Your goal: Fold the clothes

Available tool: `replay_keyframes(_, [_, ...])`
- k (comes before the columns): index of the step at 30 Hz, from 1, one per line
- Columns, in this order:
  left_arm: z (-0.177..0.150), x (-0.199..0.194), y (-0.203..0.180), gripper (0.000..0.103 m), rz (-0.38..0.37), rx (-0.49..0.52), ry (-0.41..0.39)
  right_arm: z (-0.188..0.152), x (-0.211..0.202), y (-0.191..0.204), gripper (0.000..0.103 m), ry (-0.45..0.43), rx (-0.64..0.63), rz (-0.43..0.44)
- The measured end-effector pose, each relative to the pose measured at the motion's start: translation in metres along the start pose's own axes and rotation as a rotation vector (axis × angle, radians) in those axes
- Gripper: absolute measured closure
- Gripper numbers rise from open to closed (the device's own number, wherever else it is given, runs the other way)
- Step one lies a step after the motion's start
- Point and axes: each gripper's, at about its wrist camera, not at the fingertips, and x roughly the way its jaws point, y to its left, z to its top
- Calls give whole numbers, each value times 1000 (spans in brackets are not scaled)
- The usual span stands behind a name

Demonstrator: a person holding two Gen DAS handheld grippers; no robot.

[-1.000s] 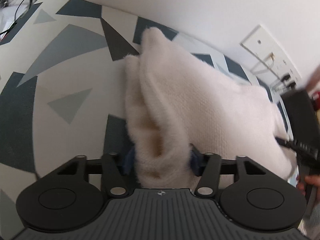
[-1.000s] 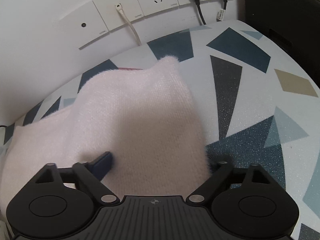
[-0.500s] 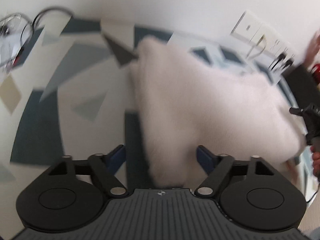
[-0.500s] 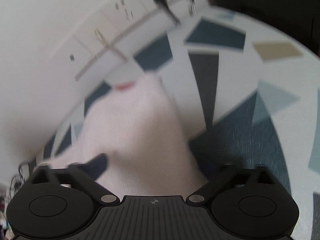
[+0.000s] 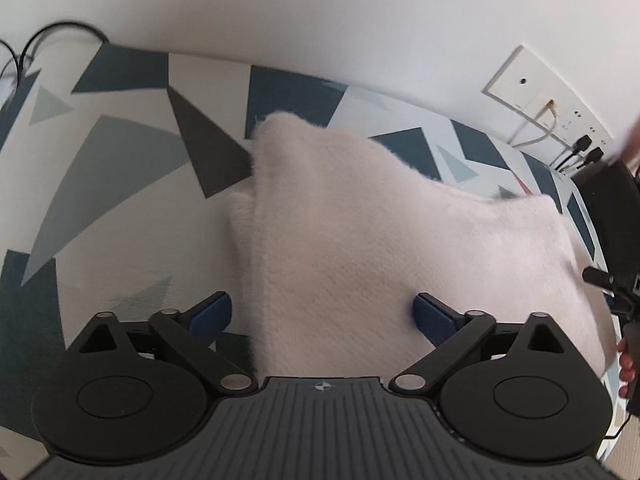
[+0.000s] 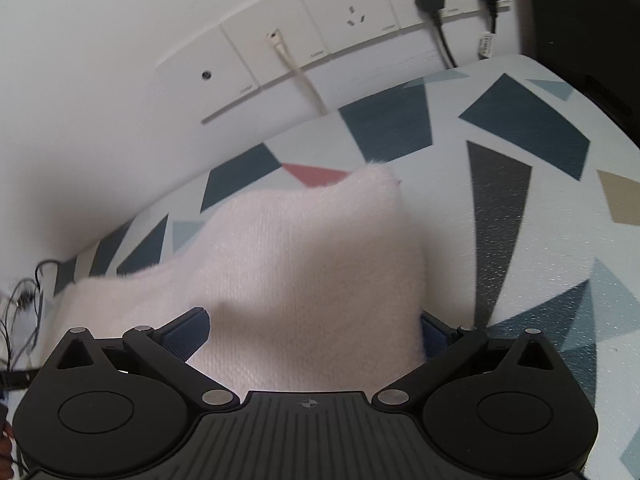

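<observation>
Both grippers had just let go. A second earlier the left gripper (image 5: 322, 312) was pinched on a bunched edge of the pink sweater (image 5: 400, 248), and the right gripper (image 6: 314, 330) had its fingers around the other near corner. Half a second back both views were blurred, and the left was already spread. In the current frames both sets of fingers stood spread wide, gripping nothing.

Left wrist view: the blue pads (image 5: 210, 312) sat either side of the sweater's near edge, the left pad off the fabric over the tablecloth (image 5: 100, 168), the right pad over the knit. Couldn't tell if either touched it.

Right wrist view: same picture from the other end. The left pad lay over the sweater (image 6: 312, 272), and the right pad was partly hidden behind the fabric edge.

The sweater lay flat on the patterned tablecloth (image 6: 540, 208), near the wall with the sockets (image 6: 348, 4). It showed a doubled layer: a lower edge stuck out at the left side in the left view. It looked like a fold had just been laid down and dropped.

My read: one fold was done, the stack was roughly squared, and the lower layer was slightly offset. The next step was probably to re-grip for a second fold or to smooth the top. Risk: fluffy knit could snag on the pads when pulling away.
</observation>
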Motion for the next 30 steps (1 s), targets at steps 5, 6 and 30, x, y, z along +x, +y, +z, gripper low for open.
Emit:
replay_keyframes(5, [9,18,-1,0,-5,10,66,-5,6,6,1,6,-53,-9])
replay_keyframes(6, [10,20,-2,0,0,21,73,-5,7,7,1,7,-64,-12])
replay_keyframes(30, [18,30,-11,0,4,141,80,5,13,-7,1,14,-14,-27])
